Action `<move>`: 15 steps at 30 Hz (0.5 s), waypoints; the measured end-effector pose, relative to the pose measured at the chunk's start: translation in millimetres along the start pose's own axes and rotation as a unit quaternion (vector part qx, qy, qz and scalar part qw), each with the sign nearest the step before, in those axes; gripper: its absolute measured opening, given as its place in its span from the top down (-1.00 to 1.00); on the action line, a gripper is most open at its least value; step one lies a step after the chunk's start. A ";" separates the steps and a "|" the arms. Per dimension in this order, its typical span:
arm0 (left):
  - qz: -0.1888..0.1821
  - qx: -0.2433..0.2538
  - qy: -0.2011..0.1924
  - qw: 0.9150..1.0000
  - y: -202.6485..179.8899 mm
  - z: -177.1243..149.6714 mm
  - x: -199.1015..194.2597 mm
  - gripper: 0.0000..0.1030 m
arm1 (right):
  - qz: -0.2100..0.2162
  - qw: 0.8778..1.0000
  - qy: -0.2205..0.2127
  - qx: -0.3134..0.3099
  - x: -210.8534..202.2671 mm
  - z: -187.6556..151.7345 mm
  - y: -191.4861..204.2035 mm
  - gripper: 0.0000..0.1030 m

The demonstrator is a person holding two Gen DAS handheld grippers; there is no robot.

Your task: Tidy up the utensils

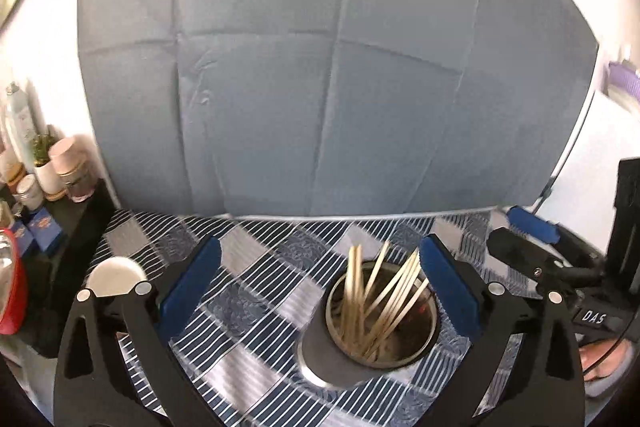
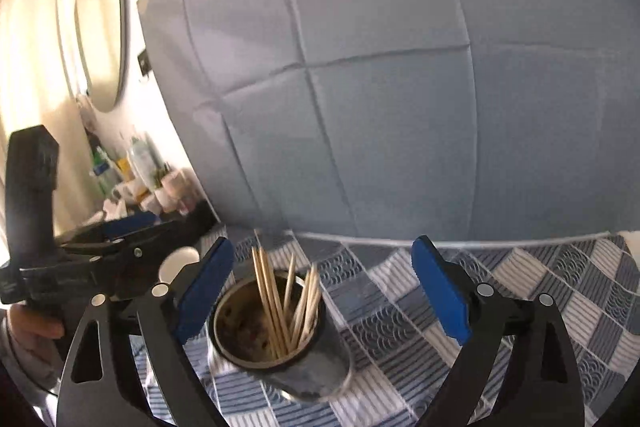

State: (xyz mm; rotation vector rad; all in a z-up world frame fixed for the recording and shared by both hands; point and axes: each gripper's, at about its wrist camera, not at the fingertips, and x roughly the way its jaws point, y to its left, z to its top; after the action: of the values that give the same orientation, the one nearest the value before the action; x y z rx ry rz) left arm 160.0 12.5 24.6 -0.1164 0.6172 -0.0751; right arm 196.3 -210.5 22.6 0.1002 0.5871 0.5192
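Note:
A metal cup (image 1: 332, 359) stands on the blue-and-white patterned tablecloth (image 1: 248, 307) with several wooden chopsticks (image 1: 384, 303) leaning inside it. My left gripper (image 1: 320, 243) is open, nothing touching its blue pads; the cup sits between the fingers, close to the right one. In the right wrist view the same cup (image 2: 316, 375) and chopsticks (image 2: 276, 303) lie between the fingers of my open right gripper (image 2: 323, 243), nearer its left one, apart from both pads. Each gripper's fingers (image 1: 532, 227) (image 2: 128, 219) show at the edge of the other's view.
A grey-blue padded panel (image 1: 320, 67) rises right behind the table. A white round dish (image 1: 114, 275) lies at the cloth's left edge. A dark side shelf holds jars and a small plant (image 1: 44, 163); a round mirror (image 2: 102, 31) hangs above. A hand (image 2: 32, 323) grips the left handle.

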 end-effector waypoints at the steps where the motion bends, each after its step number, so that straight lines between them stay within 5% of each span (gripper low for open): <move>1: 0.008 0.007 0.006 1.000 -0.7 -5.2 -2.7 -0.88 | -0.004 1.000 0.009 0.003 -1.2 -3.3 0.9 -0.73; 7: 0.066 0.020 0.040 0.997 0.9 -34.4 -18.0 -0.88 | -0.024 0.997 0.064 0.037 -15.0 -32.8 2.5 -0.83; 15: 0.081 -0.005 0.069 0.994 8.8 -56.5 -36.9 -0.88 | -0.069 0.992 0.100 0.033 -45.8 -64.4 19.5 -0.84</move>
State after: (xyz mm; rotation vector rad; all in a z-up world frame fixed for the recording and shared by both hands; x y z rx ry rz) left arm 97.5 20.2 -1.1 -0.0699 0.7621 0.0771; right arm 119.7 -219.8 -3.4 0.0702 0.8023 0.3778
